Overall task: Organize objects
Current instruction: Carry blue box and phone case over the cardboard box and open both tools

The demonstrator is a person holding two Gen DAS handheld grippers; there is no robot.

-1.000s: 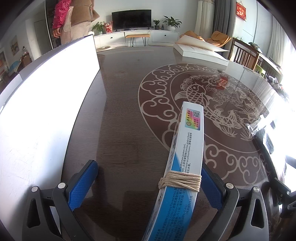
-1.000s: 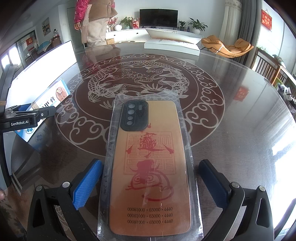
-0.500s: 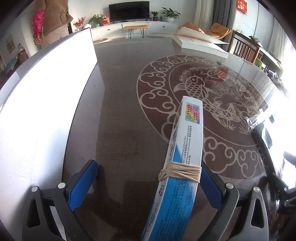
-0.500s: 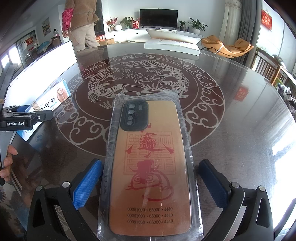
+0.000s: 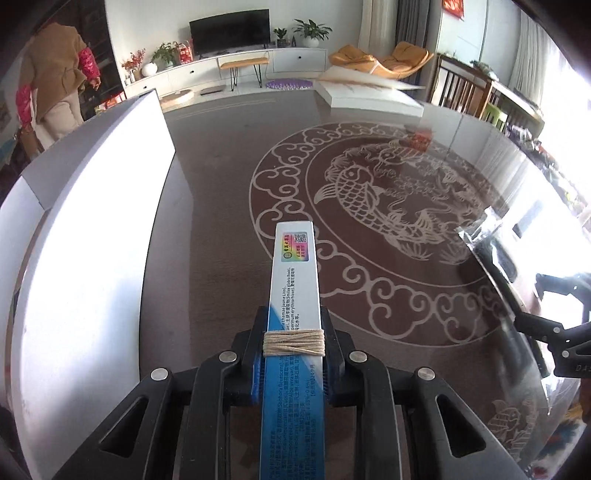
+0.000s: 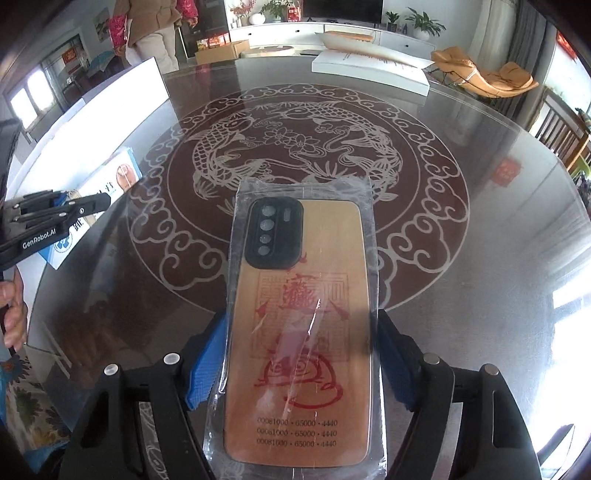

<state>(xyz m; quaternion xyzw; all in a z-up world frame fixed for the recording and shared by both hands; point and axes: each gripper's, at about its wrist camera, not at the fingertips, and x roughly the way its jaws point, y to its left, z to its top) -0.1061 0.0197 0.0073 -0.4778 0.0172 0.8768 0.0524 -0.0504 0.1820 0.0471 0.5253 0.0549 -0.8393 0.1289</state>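
A living room with a TV [image 5: 229, 29] lies behind the round glass counter [image 6: 480, 184] etched with fish. The left tongs [image 5: 293, 354] clamp a twine-wrapped blue box [image 5: 293, 295]; the right tongs [image 6: 299, 365], just closing, pinch a bagged phone case [image 6: 299, 314].

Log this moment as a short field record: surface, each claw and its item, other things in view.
surface: round glass-topped table with fish motif
left claw: has just closed; shut on blue and white box tied with twine
right claw: jaws have just been closing on bagged phone case; pads at its sides
white panel: standing at table's left edge
flat white box: far side
person: background
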